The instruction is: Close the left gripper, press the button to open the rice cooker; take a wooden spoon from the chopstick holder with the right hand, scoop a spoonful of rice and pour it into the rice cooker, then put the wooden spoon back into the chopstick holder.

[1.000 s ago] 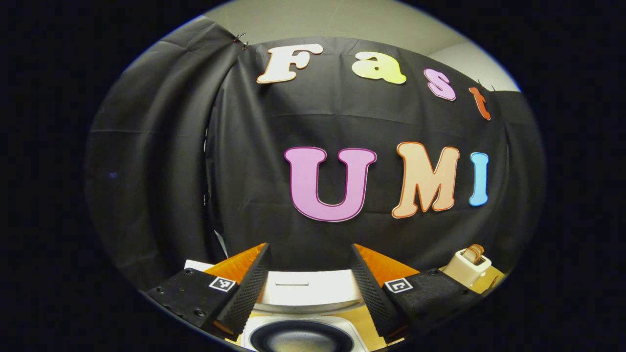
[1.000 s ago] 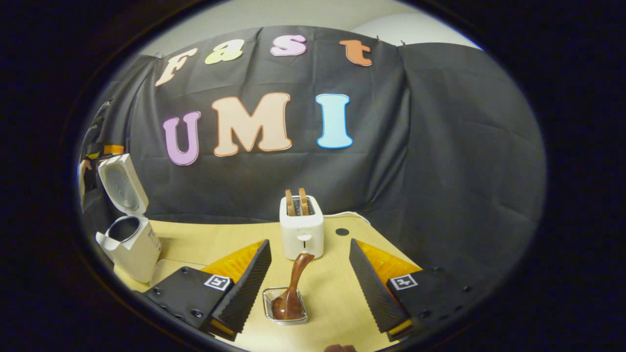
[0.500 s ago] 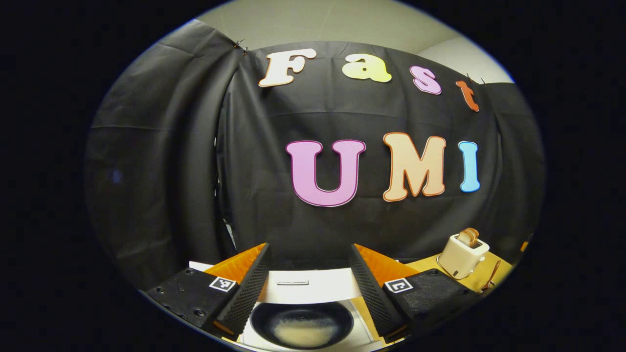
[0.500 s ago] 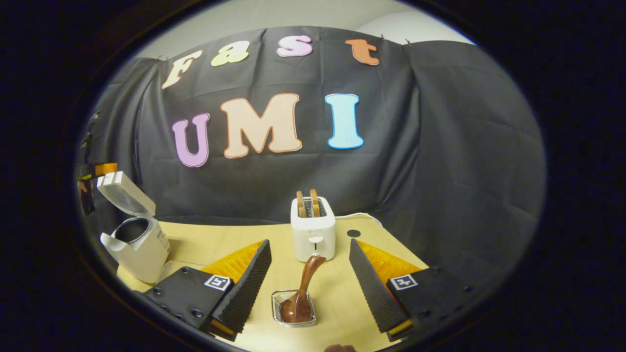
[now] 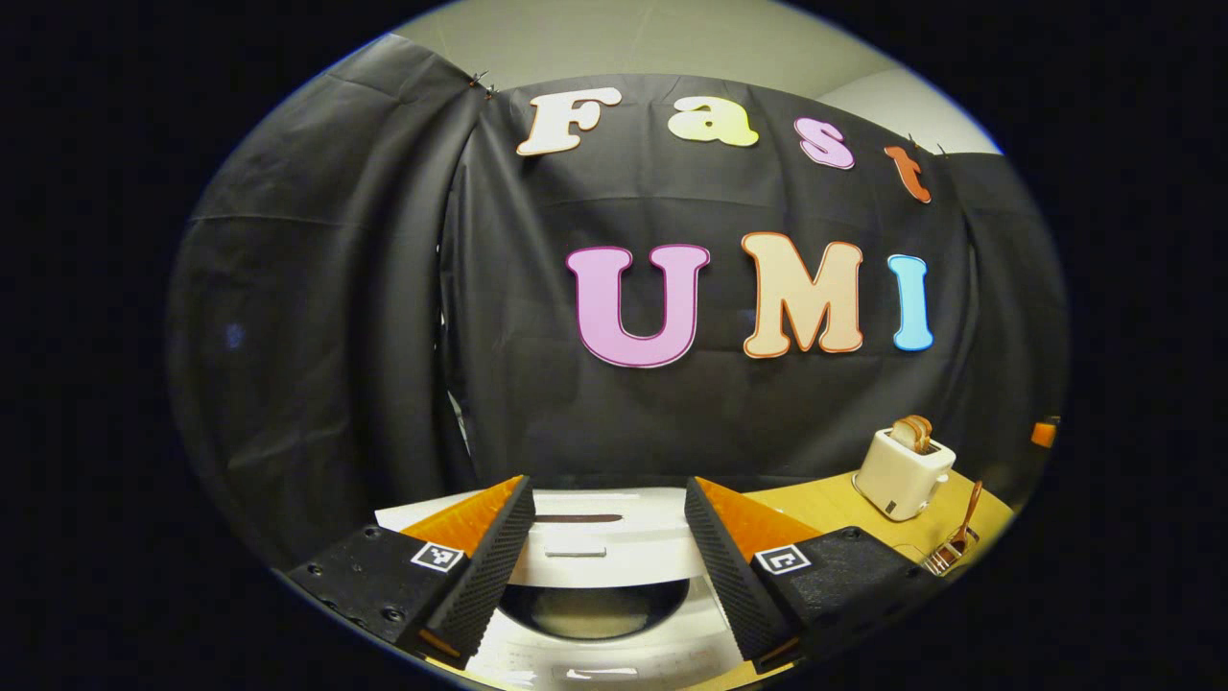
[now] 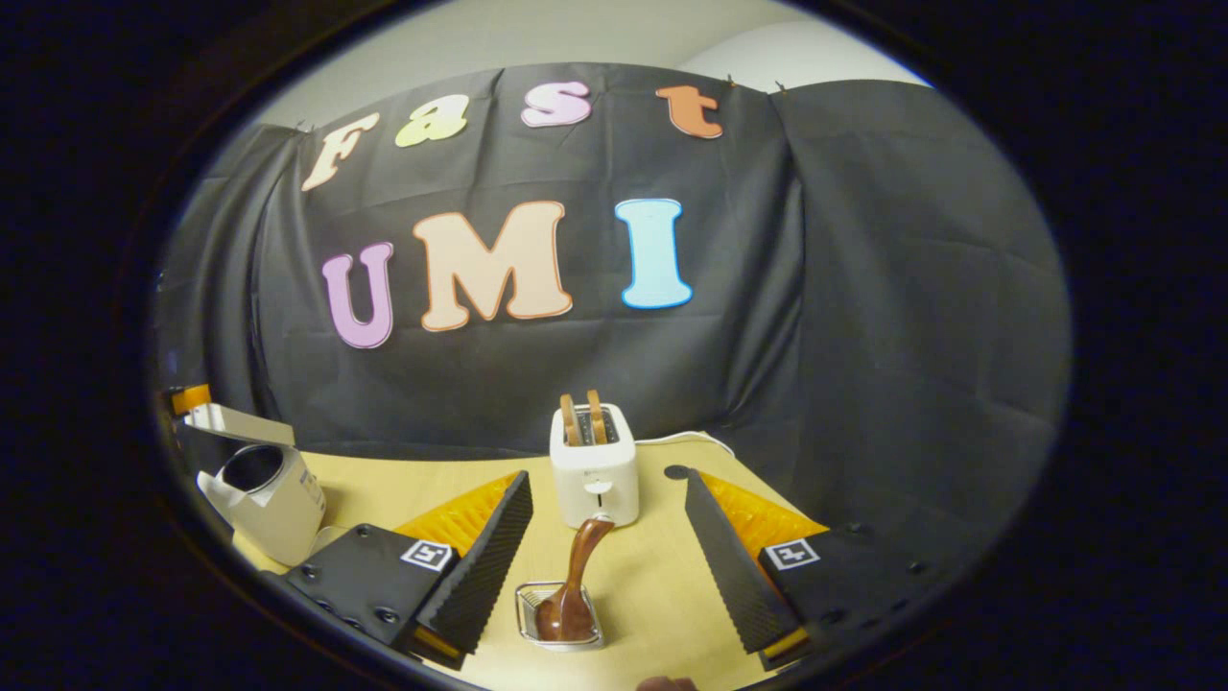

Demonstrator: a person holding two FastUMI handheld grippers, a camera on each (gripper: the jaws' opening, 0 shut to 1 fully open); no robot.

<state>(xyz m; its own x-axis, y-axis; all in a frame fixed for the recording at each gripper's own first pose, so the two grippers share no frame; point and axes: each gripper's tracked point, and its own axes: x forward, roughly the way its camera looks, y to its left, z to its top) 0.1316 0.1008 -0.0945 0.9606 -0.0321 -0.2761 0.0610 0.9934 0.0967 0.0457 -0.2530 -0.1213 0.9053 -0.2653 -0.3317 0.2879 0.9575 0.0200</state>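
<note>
cooker: rice cooker (image 6: pixel 264 499) lid looks half down, hard to tell.
spoon: wooden spoon (image 6: pixel 573 585) leans in chopstick holder (image 6: pixel 561 616).
grippers: right gripper (image 6: pixel 604 557) and left gripper (image 5: pixel 606 557) both wide, empty.
you: centre on the handle, close squarely.

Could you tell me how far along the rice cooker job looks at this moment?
Nearly finished, it seems. The wooden spoon stands in the chopstick holder on the table, between the open fingers of the right gripper, neither touching it. In the left gripper view something pale lies in the rice cooker pot, probably rice. Its lid hangs part-way down, with the left gripper open above. Nothing is held; nothing seems left.
</note>
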